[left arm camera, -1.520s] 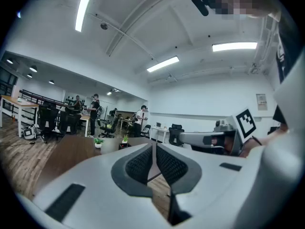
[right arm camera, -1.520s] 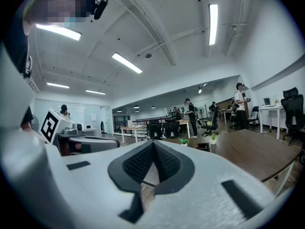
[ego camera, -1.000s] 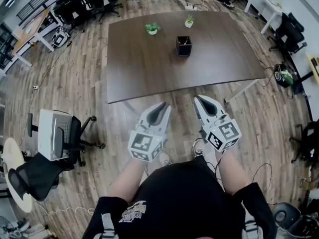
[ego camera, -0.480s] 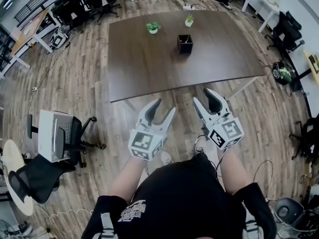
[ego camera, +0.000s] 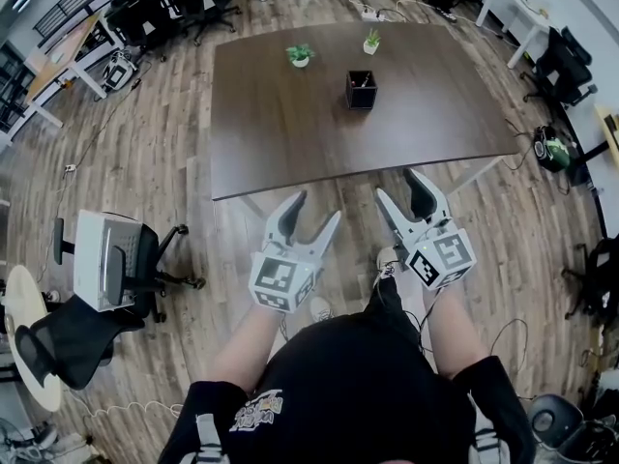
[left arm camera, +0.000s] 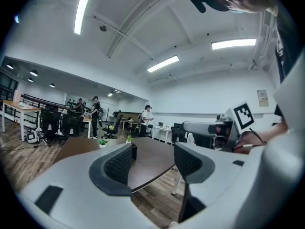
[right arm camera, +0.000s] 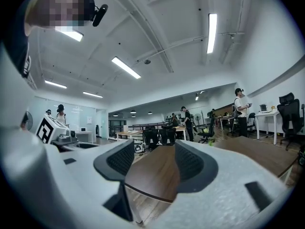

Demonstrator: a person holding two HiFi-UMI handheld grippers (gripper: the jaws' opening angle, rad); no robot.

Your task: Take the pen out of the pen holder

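The black pen holder (ego camera: 361, 90) stands on the far half of the brown table (ego camera: 290, 133); what it holds is too small to make out. Both grippers hover above the floor in front of the table's near edge, well short of the holder. My left gripper (ego camera: 314, 211) and my right gripper (ego camera: 404, 187) are open; their jaws have just been opening, with nothing between them. In the left gripper view the holder (left arm camera: 134, 151) peeks out beside the left jaw of that gripper (left arm camera: 152, 163). The right gripper (right arm camera: 153, 161) looks over the table (right arm camera: 157, 173).
Two small potted plants (ego camera: 300, 55) (ego camera: 369, 41) stand on the table beyond the holder. An office chair with a white box on it (ego camera: 111, 259) stands on the wooden floor to the left. More desks, chairs and several people fill the room behind.
The jaws of both grippers have gone from shut to wide open. Both hands have stayed in nearly the same spot in front of the table.
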